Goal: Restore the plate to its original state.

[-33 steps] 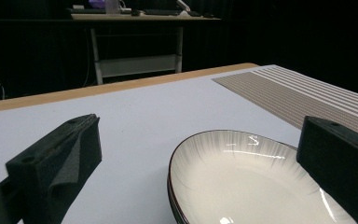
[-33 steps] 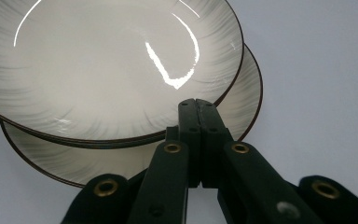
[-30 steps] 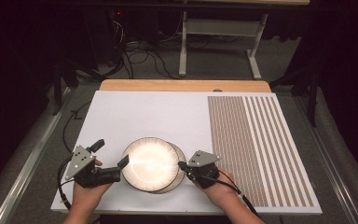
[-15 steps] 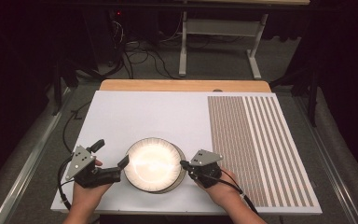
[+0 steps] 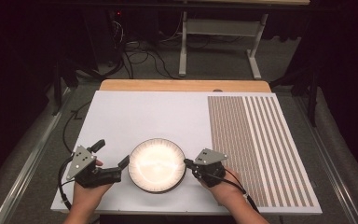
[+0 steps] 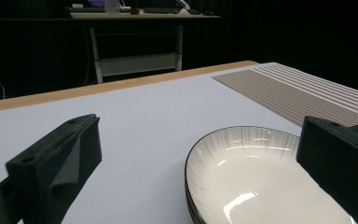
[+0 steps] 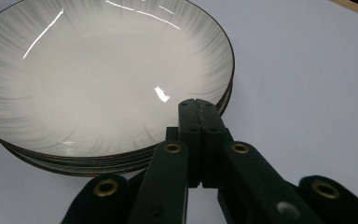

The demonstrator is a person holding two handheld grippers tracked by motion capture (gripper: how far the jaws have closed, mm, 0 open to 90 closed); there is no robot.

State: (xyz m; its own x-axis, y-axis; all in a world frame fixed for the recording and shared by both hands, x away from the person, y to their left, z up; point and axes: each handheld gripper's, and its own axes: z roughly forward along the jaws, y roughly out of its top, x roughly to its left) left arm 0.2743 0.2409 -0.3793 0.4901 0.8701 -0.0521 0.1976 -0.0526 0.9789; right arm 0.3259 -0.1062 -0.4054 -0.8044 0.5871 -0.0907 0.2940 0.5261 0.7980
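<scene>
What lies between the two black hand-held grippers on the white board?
In the high view, the stack of round white dark-rimmed plates lies between the left gripper and right gripper.

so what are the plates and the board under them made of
Plates: likely glazed ceramic; glossy cream surface with sharp light glints, grey brushed streaks and a thin dark rim. Board: matte white sheet, perhaps foam board or laminate; flat with no shine, over a wood-coloured tabletop.
</scene>
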